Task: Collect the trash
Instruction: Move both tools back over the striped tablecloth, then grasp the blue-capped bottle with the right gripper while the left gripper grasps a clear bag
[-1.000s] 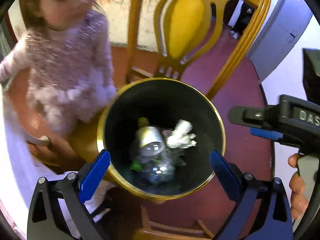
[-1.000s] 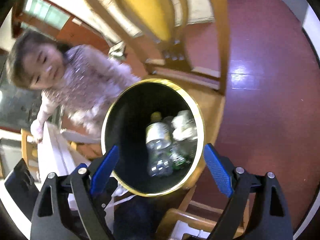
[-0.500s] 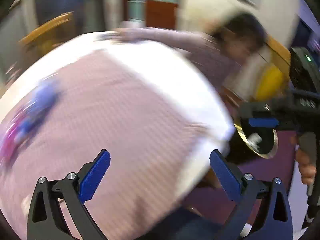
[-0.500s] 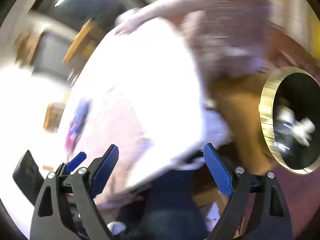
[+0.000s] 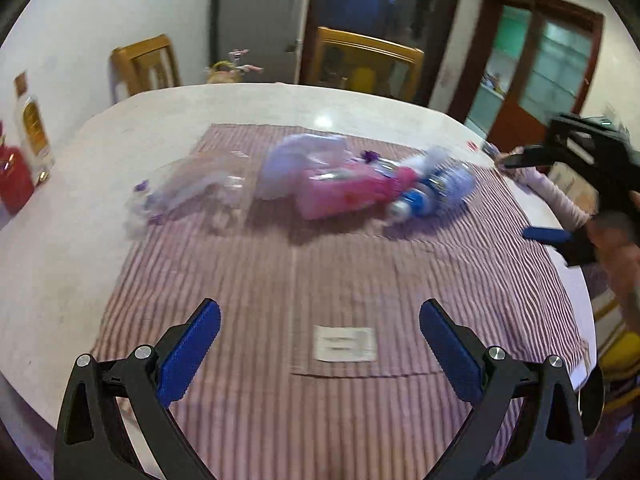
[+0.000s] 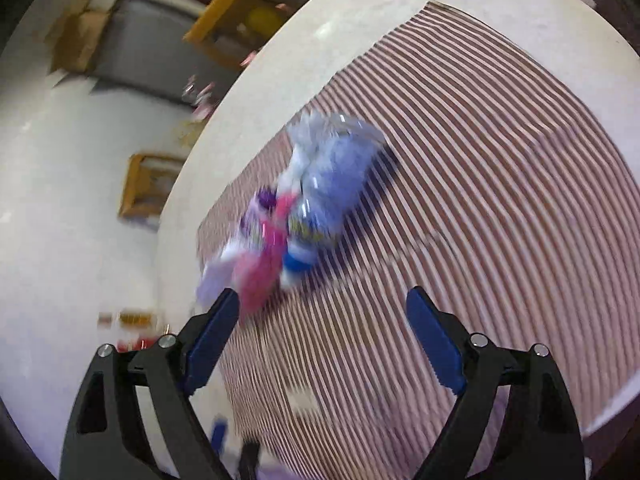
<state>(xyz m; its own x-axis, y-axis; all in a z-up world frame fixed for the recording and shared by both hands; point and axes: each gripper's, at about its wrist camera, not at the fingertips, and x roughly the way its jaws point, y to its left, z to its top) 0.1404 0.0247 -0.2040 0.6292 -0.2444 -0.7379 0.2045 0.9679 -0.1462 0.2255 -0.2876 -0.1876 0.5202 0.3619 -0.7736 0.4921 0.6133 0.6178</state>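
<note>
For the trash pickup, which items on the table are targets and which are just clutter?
Trash to collect:
- pink wrapper
- blue crushed bottle
- clear crumpled plastic
- white crumpled bag

Just lying about:
- striped cloth
- white label
- amber bottle
- red container

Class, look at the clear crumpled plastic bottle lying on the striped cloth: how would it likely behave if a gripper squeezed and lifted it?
The clear plastic bottle looks empty and crushed, so probably light. Its thin walls would likely buckle further and might slip.
</note>
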